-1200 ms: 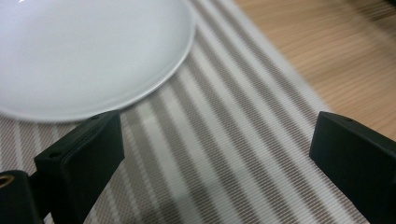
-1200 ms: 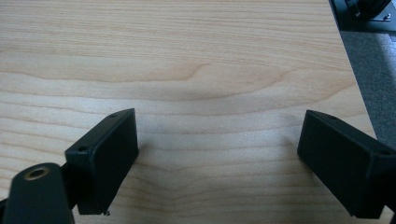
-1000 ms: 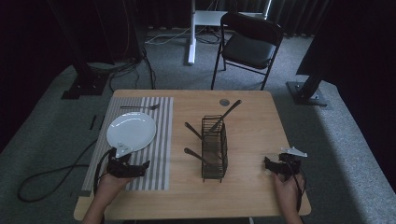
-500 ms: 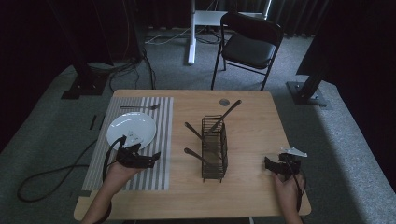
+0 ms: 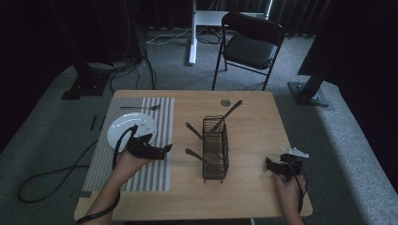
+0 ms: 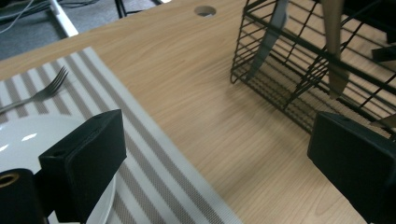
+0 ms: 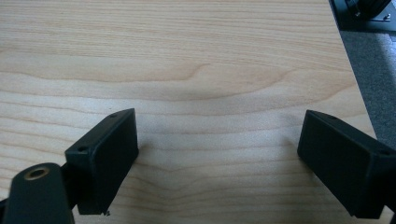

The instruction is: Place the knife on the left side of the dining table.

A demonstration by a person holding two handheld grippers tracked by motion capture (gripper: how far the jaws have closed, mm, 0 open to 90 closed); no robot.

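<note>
A black wire caddy (image 5: 216, 149) stands mid-table with several utensils leaning in it, and its mesh (image 6: 299, 60) fills the upper right of the left gripper view. A white plate (image 5: 126, 127) lies on a striped placemat (image 5: 141, 126), with a fork (image 5: 141, 108) beyond it. My left gripper (image 5: 162, 151) hovers open over the mat's right part, pointing toward the caddy, its jaws wide apart and empty (image 6: 224, 158). My right gripper (image 5: 270, 165) rests open near the table's front right corner, over bare wood (image 7: 219, 154).
A round hole (image 5: 225, 102) is set in the wooden table (image 5: 253, 117) near its far edge. A black folding chair (image 5: 251, 44) stands behind the table, with stand bases and cables on the grey carpet around it.
My left gripper has moved right and forward, from the mat's front left edge past the plate toward the caddy. The right gripper has stayed put.
</note>
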